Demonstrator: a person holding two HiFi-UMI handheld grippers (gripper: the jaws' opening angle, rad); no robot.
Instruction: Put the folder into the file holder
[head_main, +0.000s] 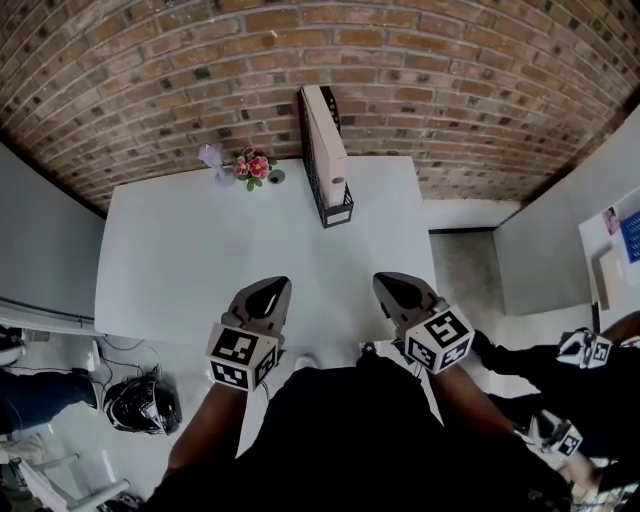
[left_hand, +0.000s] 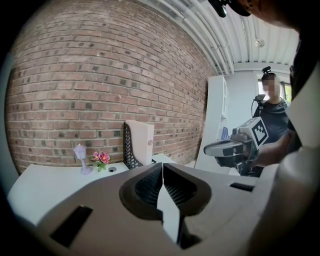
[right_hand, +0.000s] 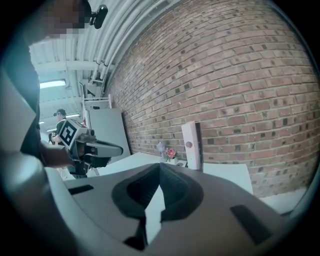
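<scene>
A beige folder (head_main: 325, 140) stands upright inside the black mesh file holder (head_main: 337, 213) at the back middle of the white table (head_main: 190, 260). Both show in the left gripper view as the folder (left_hand: 143, 142) in the holder (left_hand: 128, 147), and in the right gripper view as the folder (right_hand: 190, 145) with the holder (right_hand: 199, 150) behind it. My left gripper (head_main: 270, 286) and right gripper (head_main: 386, 282) hover side by side over the table's near edge, well short of the holder. Each is shut with nothing between its jaws, as the left gripper (left_hand: 162, 167) and right gripper (right_hand: 159, 167) show in their own views.
A small pot of pink flowers (head_main: 256, 166), a pale lilac ornament (head_main: 212, 157) and a small dark round object (head_main: 276, 176) sit left of the holder. A brick wall backs the table. A helmet (head_main: 140, 405) lies on the floor at left. Another person (head_main: 585, 355) with grippers is at right.
</scene>
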